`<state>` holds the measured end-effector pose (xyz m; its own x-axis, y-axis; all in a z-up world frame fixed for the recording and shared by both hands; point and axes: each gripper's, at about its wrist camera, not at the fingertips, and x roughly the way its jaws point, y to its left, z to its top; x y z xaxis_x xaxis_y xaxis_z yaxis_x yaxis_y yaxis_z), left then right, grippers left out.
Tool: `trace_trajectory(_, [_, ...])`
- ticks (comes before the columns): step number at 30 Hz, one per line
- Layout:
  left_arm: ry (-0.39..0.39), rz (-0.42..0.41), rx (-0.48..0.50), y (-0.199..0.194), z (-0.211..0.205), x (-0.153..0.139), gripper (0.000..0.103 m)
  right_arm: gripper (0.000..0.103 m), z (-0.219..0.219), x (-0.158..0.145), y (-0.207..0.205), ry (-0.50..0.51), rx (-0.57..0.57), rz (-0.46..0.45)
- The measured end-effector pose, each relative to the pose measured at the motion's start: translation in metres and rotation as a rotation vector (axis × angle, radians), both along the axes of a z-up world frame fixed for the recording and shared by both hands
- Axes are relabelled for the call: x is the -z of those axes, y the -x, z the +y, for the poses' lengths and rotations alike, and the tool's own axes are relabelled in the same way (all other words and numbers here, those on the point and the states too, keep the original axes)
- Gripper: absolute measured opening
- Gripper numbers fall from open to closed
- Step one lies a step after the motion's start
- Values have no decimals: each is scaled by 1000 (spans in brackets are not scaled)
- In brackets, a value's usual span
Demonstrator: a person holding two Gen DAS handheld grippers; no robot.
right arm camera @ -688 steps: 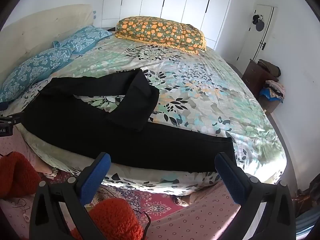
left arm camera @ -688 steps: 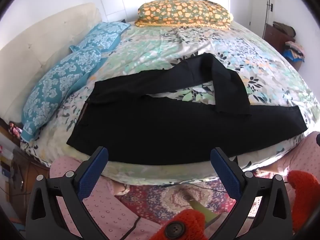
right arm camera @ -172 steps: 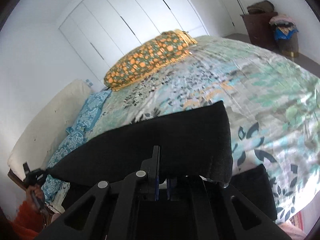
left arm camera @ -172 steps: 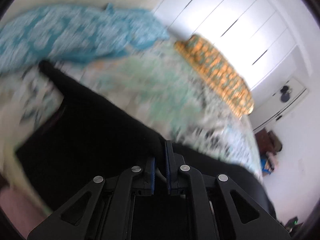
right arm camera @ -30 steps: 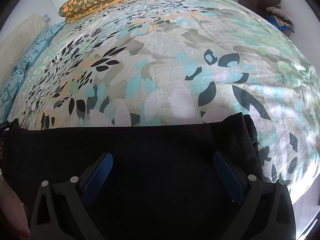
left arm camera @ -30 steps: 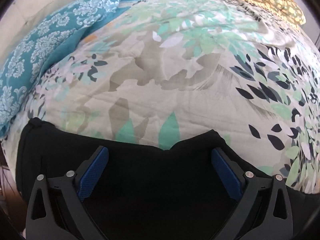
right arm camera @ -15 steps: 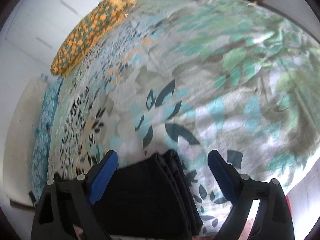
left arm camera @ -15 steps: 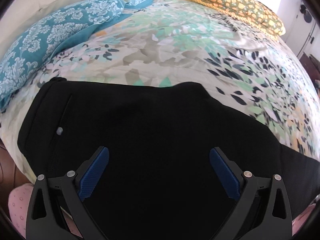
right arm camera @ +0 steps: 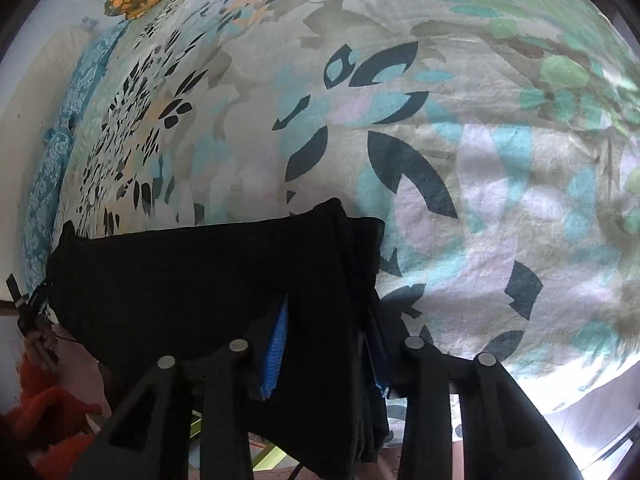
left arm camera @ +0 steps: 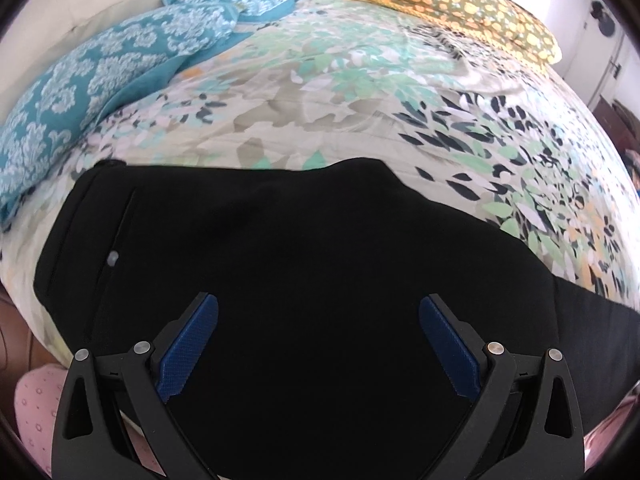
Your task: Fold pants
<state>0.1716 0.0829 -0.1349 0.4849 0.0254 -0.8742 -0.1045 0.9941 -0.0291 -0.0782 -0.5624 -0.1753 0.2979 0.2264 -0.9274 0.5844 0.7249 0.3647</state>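
Your left gripper (left arm camera: 318,344) is hanging over the waist end of the black pants (left arm camera: 280,272), jaws spread wide and touching nothing, with cloth lying flat beneath them. The pants are stretching along the near edge of the bed (left arm camera: 360,92), waistband at the left by the blue pillows (left arm camera: 100,76), legs running off to the right. Far across the bed an orange pillow (left arm camera: 452,4) is sitting. Your right gripper (right arm camera: 326,344) is closing on the cuff end of the pants (right arm camera: 200,280), the stacked hems bunching between its blue pads (right arm camera: 280,344) at the bed's near right.
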Motion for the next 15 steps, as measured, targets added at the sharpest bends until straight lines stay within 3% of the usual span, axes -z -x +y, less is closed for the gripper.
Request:
trace_trajectory(3, [17, -3, -25, 0, 7, 0, 101, 15, 9, -18, 0, -23, 5, -57])
trace_trajectory(9, [61, -8, -74, 1, 23, 4, 101, 15, 58, -64, -5, -230, 39, -338])
trace_trajectory(15, [126, -22, -126, 3, 38, 3, 101, 15, 158, -79, -85, -476, -35, -514])
